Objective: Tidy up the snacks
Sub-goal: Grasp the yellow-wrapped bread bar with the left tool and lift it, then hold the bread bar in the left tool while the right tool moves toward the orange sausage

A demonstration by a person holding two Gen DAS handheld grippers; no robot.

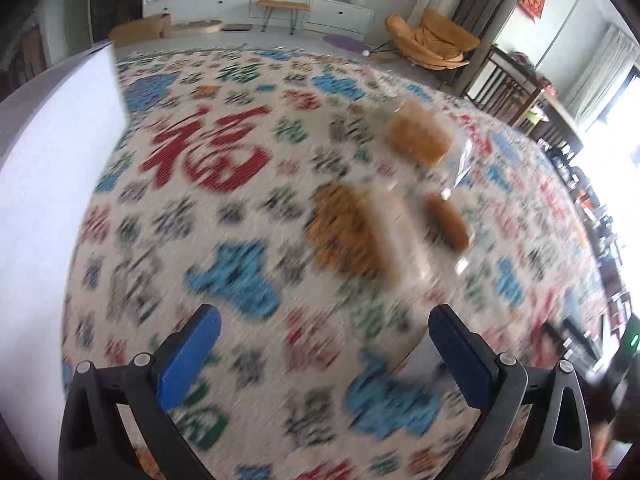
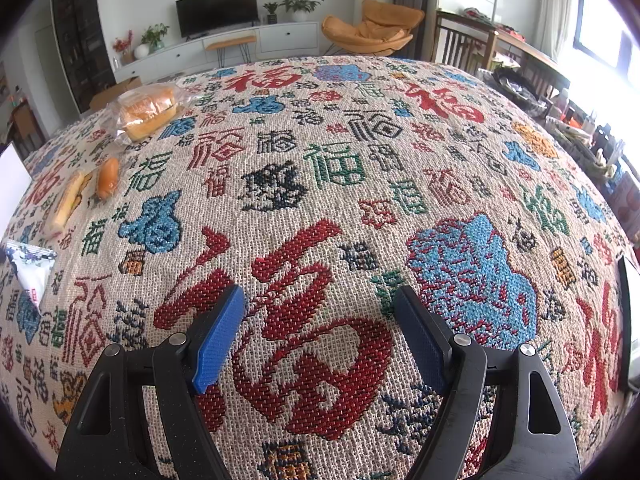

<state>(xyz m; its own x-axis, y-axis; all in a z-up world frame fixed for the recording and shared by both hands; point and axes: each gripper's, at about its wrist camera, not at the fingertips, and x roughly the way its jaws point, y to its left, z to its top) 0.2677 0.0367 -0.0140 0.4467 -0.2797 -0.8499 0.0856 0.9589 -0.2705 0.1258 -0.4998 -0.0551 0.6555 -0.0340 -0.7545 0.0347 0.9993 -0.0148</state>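
In the blurred left wrist view, my left gripper (image 1: 324,320) is open and empty above the patterned cloth. Ahead of it lie a flat wrapped cake (image 1: 352,232), a small sausage-shaped bun (image 1: 448,220) and a bagged bread loaf (image 1: 420,136). In the right wrist view, my right gripper (image 2: 320,300) is open and empty over the cloth. The same snacks lie far left: the bagged bread (image 2: 148,110), the small bun (image 2: 108,178), the flat cake (image 2: 66,204) and a white snack packet (image 2: 32,272).
A white box wall (image 1: 52,184) stands at the left, also at the right wrist view's left edge (image 2: 12,184). The patterned tablecloth (image 2: 360,152) covers the table. Chairs, a TV cabinet and shelves stand beyond it.
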